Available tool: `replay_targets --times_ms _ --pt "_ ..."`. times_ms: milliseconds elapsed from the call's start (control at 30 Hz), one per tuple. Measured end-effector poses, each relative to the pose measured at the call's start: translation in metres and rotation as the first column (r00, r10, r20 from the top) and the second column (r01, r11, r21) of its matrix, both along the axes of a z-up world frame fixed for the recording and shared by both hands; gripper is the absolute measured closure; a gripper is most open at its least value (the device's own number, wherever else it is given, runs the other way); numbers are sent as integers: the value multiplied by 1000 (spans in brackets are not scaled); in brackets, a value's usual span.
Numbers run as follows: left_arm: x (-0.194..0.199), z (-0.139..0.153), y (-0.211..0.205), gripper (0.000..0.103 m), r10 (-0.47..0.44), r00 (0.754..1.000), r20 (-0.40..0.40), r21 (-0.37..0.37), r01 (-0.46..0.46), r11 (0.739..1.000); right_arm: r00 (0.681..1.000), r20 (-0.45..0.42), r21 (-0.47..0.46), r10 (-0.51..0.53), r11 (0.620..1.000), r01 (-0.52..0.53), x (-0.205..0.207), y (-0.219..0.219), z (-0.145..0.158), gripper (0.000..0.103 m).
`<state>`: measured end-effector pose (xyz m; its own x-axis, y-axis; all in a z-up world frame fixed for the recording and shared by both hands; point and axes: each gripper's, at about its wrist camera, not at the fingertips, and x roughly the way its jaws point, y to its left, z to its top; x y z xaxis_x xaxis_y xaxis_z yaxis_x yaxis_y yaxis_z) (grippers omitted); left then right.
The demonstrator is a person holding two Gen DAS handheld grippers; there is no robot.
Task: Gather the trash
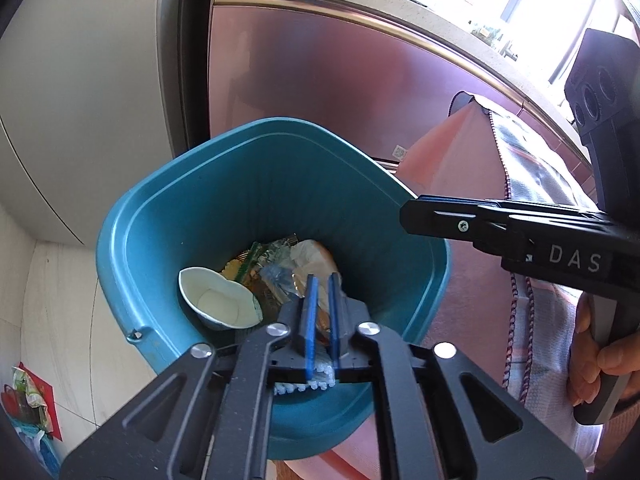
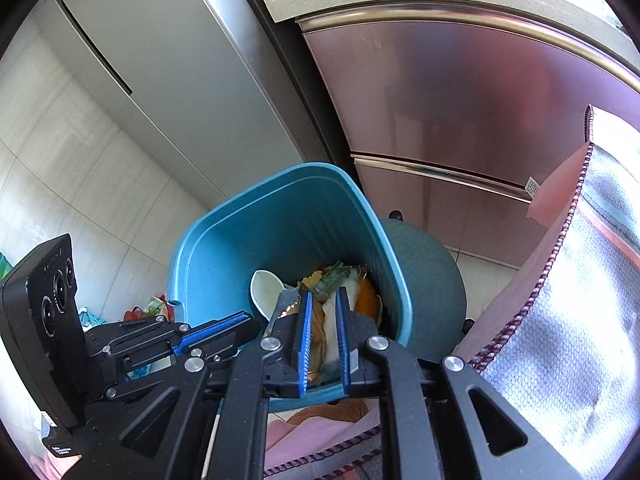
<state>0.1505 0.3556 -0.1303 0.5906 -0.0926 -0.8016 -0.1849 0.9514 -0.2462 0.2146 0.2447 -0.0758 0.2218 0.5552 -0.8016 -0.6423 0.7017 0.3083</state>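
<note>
A teal trash bin (image 1: 120,240) (image 2: 188,264) stands on the tiled floor, and both grippers hang over its mouth, pointing down into it. Inside lie a crushed white paper cup (image 1: 216,300) (image 2: 266,288) and a heap of wrappers and paper (image 1: 312,256) (image 2: 340,280). My left gripper (image 1: 321,280) shows a narrow gap between its blue pads, with nothing pressed between them. A white bristly scrap (image 1: 304,385) shows just below the base of its fingers. My right gripper (image 2: 324,294) is also slightly open and holds nothing. Each gripper shows side-on in the other's view (image 1: 412,216) (image 2: 248,322).
A grey fridge (image 1: 80,100) and pink metallic cabinet doors (image 1: 320,80) stand behind the bin. A pink cloth (image 1: 460,160) hangs at the right, with a teal stool (image 2: 424,280) beside the bin. Bags (image 1: 28,396) lie on the floor at left. A hand (image 1: 608,360) holds the right gripper's handle.
</note>
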Motion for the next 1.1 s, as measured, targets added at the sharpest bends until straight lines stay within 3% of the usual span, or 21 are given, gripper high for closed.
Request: replay_targets --times_ms 133,233,367,433,567,633,767,833,967,1100 --pt "-6 5 -2 72 2 1000 22 11 -2 1000 1000 1 41 -7 999 7 -3 -9 2 90" --pt "-12 13 -3 63 3 999 50 17 -4 1000 1000 20 66 -15 998 14 -9 -19 7 88" --pt "-26 27 -6 45 -5 994 111 31 2 1000 996 75 100 -47 994 39 -22 -40 16 62" --pt "-36 35 -8 31 -10 990 144 52 3 999 993 102 115 -67 992 55 -28 -55 21 60" --pt "-52 51 -21 19 -32 979 203 86 15 996 981 153 149 -120 984 97 -45 -87 30 54" --pt "-63 60 -29 8 -31 968 249 113 3 994 969 186 169 -161 977 130 -55 -104 35 49" --pt "-83 76 -44 6 -34 942 334 130 -10 991 928 281 210 -243 959 188 -86 -140 47 24" --pt "-92 82 -52 6 -24 930 367 125 -24 992 905 324 215 -275 953 213 -102 -157 50 17" --pt "-106 90 -69 6 -22 915 404 116 -27 993 847 414 196 -335 941 276 -135 -188 52 7" --pt "-117 96 -92 6 -32 904 425 114 -18 993 777 483 213 -404 915 343 -165 -219 54 7"
